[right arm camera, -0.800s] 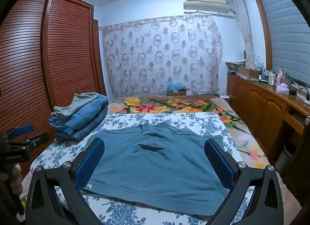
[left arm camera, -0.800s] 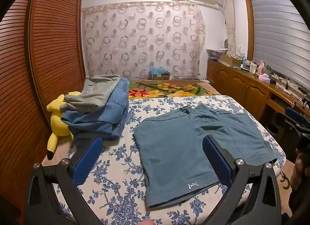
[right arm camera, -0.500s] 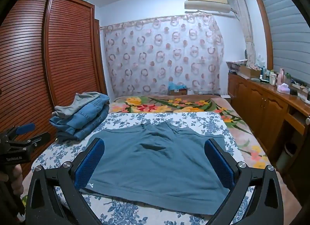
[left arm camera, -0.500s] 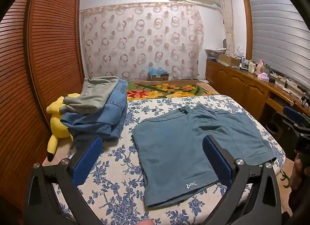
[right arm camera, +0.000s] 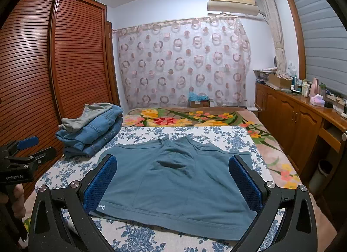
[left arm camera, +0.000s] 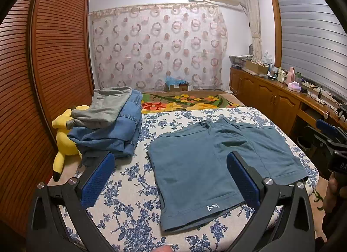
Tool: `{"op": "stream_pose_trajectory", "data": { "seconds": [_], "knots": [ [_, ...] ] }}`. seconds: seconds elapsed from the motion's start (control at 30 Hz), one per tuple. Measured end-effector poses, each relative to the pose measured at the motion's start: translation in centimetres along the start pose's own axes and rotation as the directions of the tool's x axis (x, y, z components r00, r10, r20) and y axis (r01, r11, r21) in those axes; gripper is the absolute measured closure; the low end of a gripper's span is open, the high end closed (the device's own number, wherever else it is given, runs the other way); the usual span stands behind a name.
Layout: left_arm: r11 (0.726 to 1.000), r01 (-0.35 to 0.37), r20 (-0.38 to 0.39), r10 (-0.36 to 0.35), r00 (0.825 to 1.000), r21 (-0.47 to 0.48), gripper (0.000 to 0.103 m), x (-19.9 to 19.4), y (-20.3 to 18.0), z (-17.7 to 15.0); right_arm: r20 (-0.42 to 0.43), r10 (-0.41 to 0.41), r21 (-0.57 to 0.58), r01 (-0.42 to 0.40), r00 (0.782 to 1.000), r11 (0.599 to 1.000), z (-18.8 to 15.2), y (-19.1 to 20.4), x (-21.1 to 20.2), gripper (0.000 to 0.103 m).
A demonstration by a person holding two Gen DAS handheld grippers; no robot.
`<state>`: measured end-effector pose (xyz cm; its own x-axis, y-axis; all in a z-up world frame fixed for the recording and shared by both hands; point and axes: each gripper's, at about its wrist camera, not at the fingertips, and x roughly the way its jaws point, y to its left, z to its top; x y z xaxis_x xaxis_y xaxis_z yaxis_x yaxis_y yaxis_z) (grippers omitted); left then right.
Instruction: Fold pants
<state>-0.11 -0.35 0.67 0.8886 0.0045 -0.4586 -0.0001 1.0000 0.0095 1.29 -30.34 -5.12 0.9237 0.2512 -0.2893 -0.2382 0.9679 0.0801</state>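
Bedroom light falls on a bed (left arm camera: 134, 189) covered with a blue-flowered sheet, a slatted wardrobe (left arm camera: 58, 56) along its left side and a ringed curtain (left arm camera: 156, 46) behind.

At far left a yellow plush (left arm camera: 63, 135) leans between wardrobe and bed. Just right of it sits a stack (left arm camera: 112, 126) of folded clothes, grey on top of denim, which I take for finished pieces. The left gripper (left arm camera: 171, 178) hangs above the near edge of the bed, jaws wide apart and holding nothing; its left pad is over the bare sheet beside the stack and its right pad over the shorts.

Right of the stack lie the task's pants, teal shorts (left arm camera: 195, 165), spread flat on the sheet with both legs toward the near edge and the waistband away. A small white logo marks the left leg's hem, and a shallow wrinkle sits near the crotch. No fold is visible in them.

Farther right, the right gripper (right arm camera: 173, 180) hovers over the near hem, jaws also spread and empty, straddling most of the shorts' width. A cabinet (right arm camera: 303, 121) with bottles runs along the right wall.

Judging by this, the shorts are laid out and smoothed, and folding itself has not begun: a leg-over-leg fold, then one or two folds across, then likely a move onto the stack.
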Motion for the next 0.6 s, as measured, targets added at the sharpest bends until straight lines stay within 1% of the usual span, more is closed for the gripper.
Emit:
{"op": "stream_pose_trajectory", "data": {
  "seconds": [0.6],
  "knots": [
    [1.000,-0.002,0.003,0.002,1.000,0.002,0.000,-0.27,-0.12,0.26,0.001,0.000,0.000,0.000,1.000,1.000,-0.08,-0.11,-0.37,0.000]
  ]
}}
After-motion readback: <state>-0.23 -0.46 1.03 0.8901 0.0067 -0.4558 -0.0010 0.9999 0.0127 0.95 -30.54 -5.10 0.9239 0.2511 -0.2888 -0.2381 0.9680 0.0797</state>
